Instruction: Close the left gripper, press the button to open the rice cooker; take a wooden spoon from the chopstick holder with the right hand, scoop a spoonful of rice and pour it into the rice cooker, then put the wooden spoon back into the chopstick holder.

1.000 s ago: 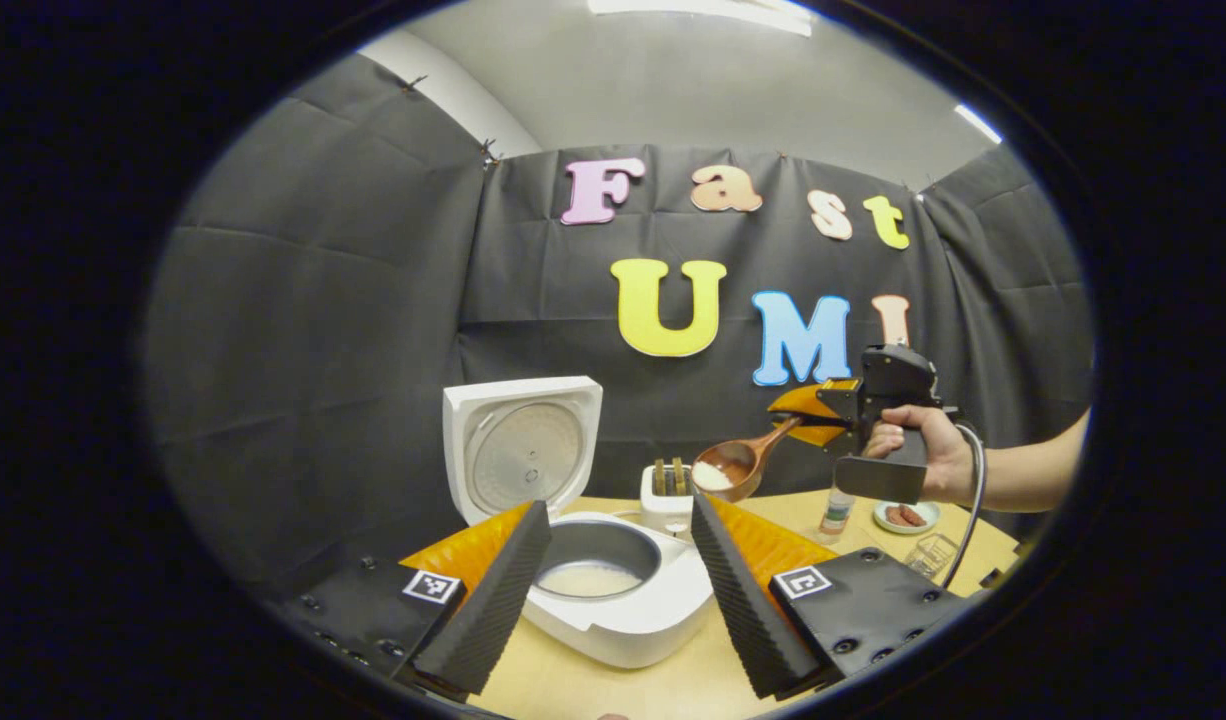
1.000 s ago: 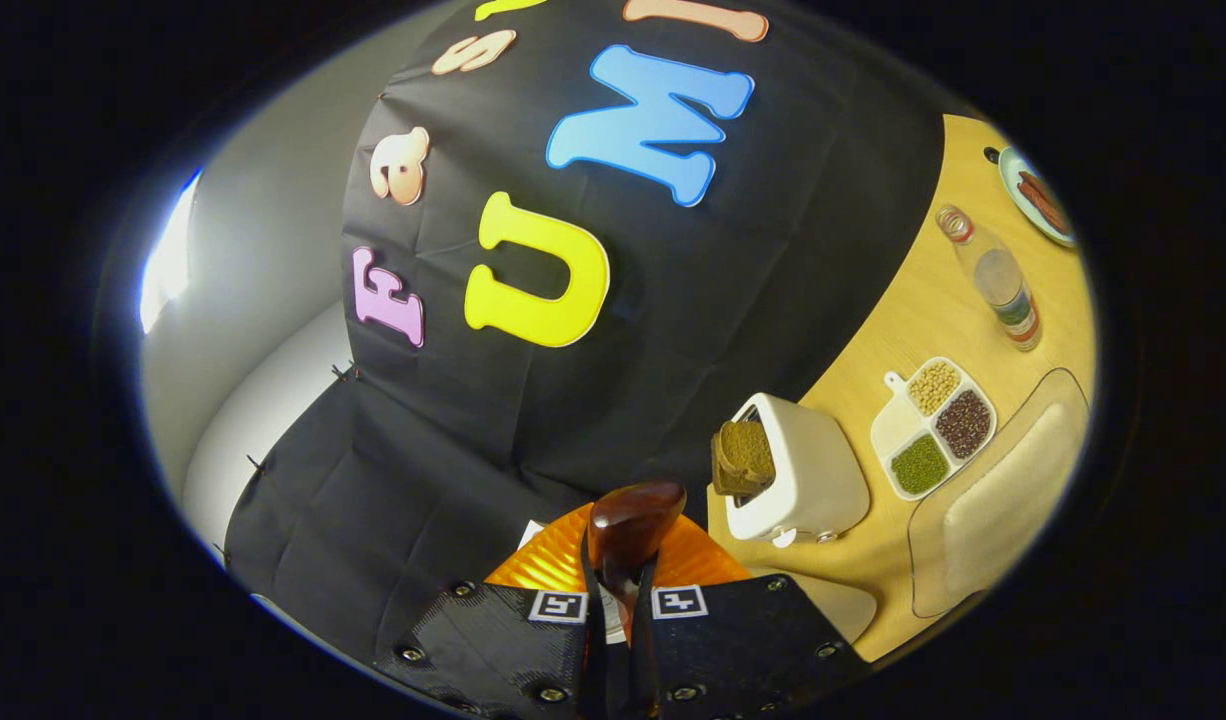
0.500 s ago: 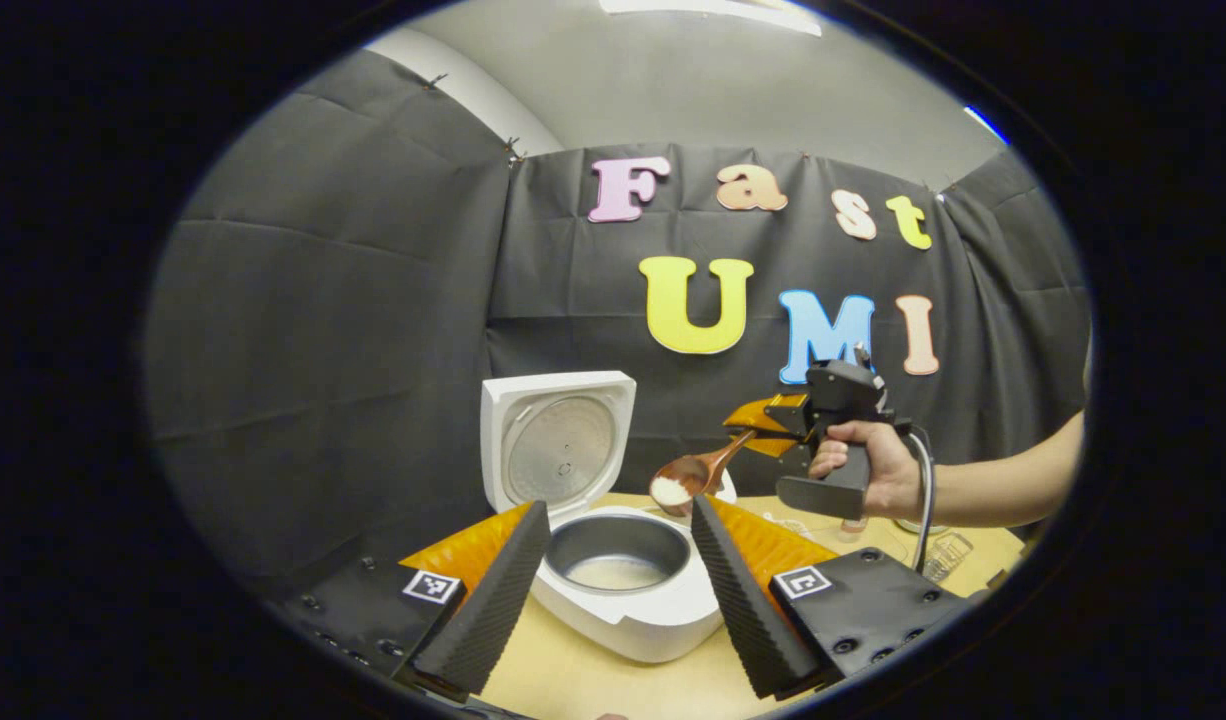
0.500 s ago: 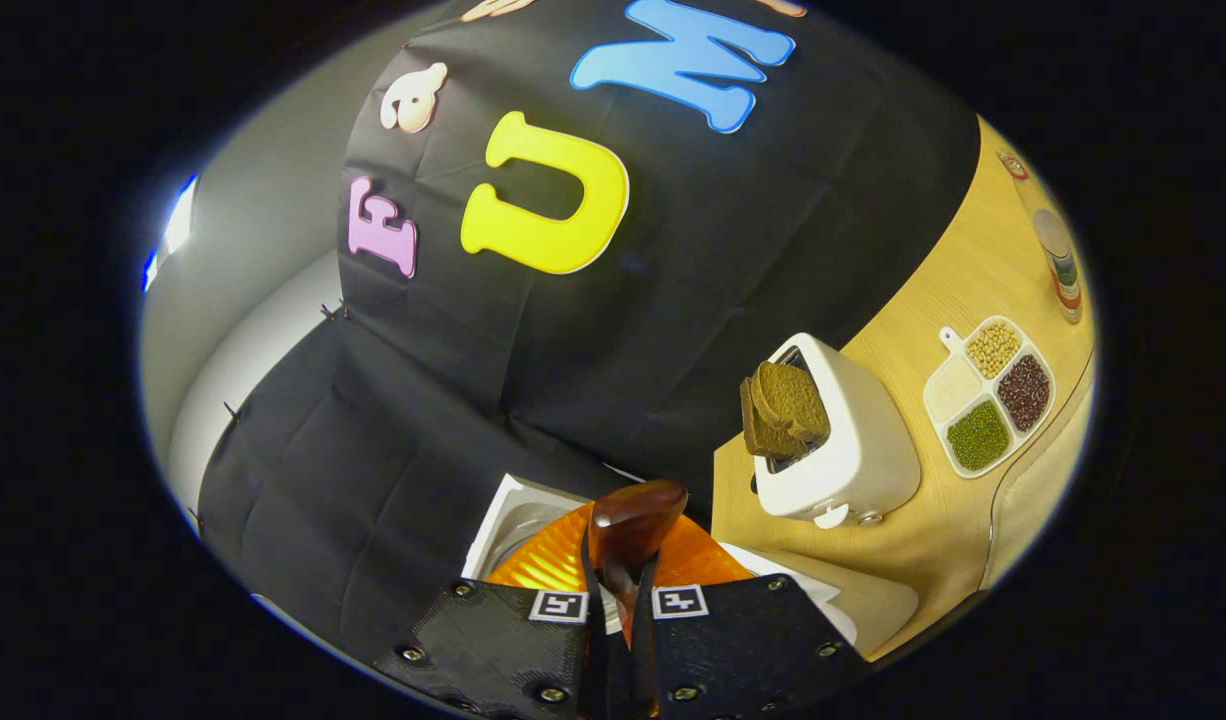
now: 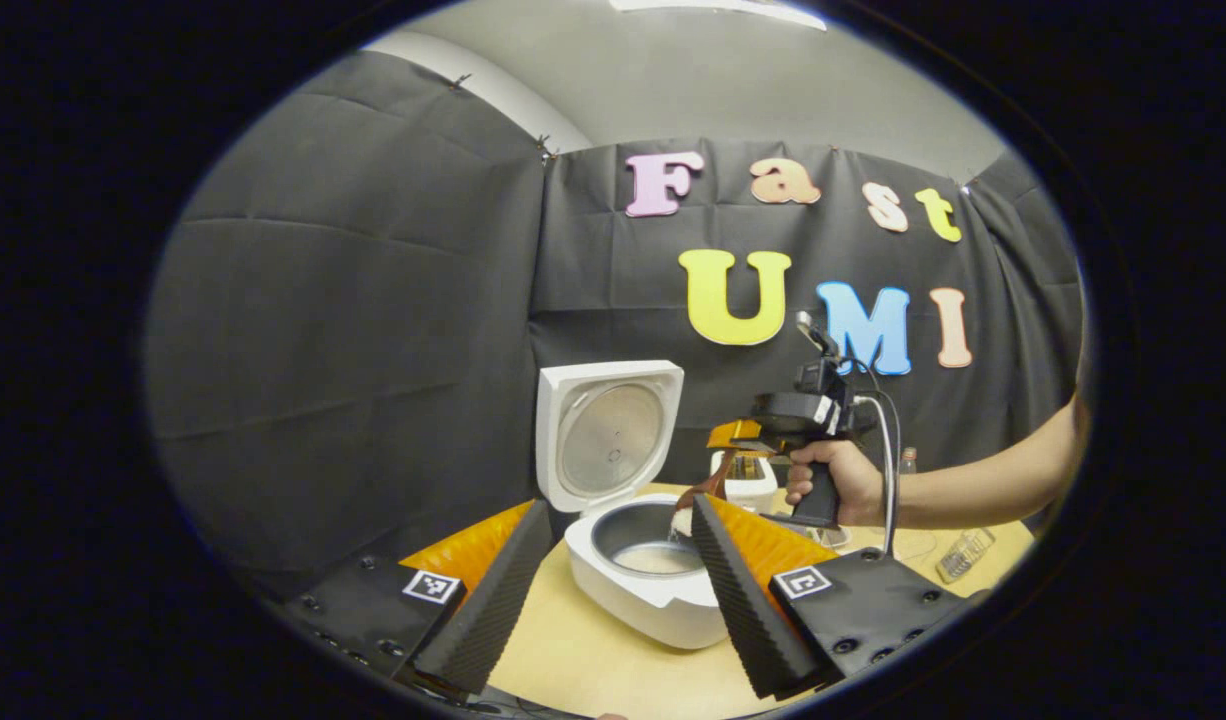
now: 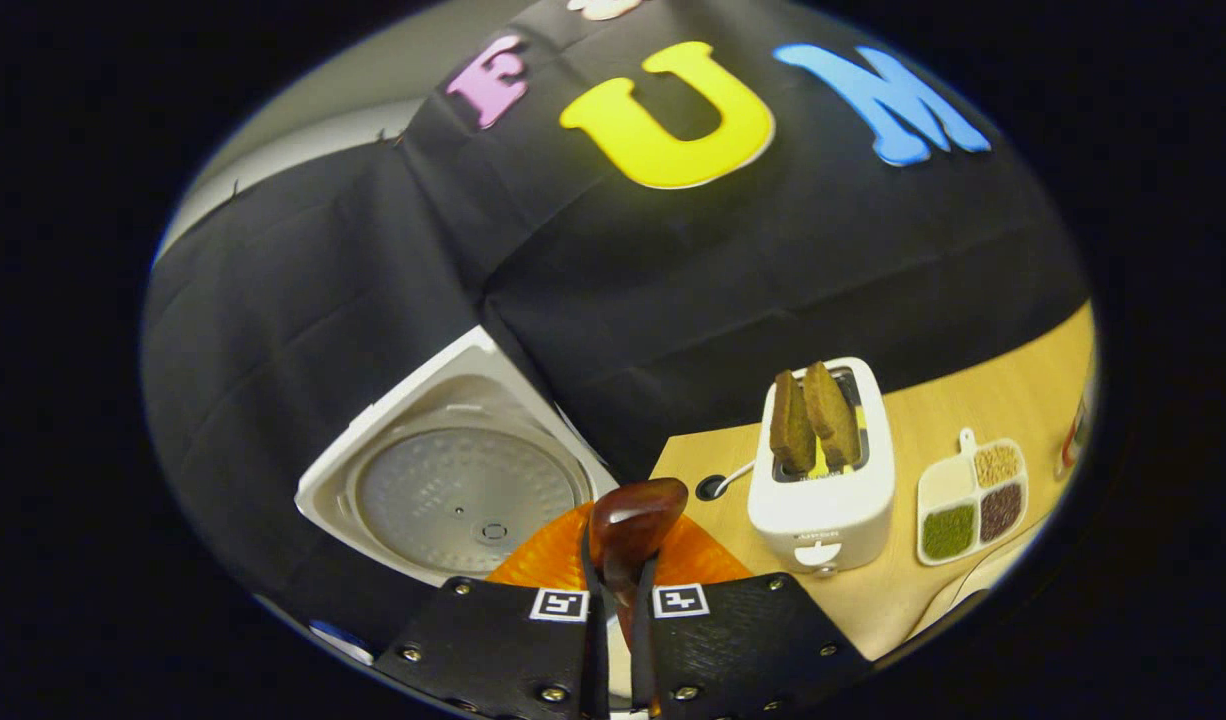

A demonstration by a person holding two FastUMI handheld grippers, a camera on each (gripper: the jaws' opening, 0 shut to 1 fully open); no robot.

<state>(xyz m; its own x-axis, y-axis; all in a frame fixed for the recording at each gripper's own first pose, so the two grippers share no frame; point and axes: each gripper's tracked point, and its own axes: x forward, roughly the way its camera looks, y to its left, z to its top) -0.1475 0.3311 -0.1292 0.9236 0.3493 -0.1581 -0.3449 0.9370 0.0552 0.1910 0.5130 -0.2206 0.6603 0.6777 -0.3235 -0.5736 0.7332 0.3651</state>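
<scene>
Over table (image 5: 593, 660), wooden spoon (image 5: 695, 492) (tilted) reached rice cooker (image 5: 645, 590).

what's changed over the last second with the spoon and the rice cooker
The right gripper carried the brown wooden spoon leftward and down, tipping its bowl over the white rice cooker's metal pot. The grip on the handle, the raised lid and the open left gripper stayed as they were.
</scene>
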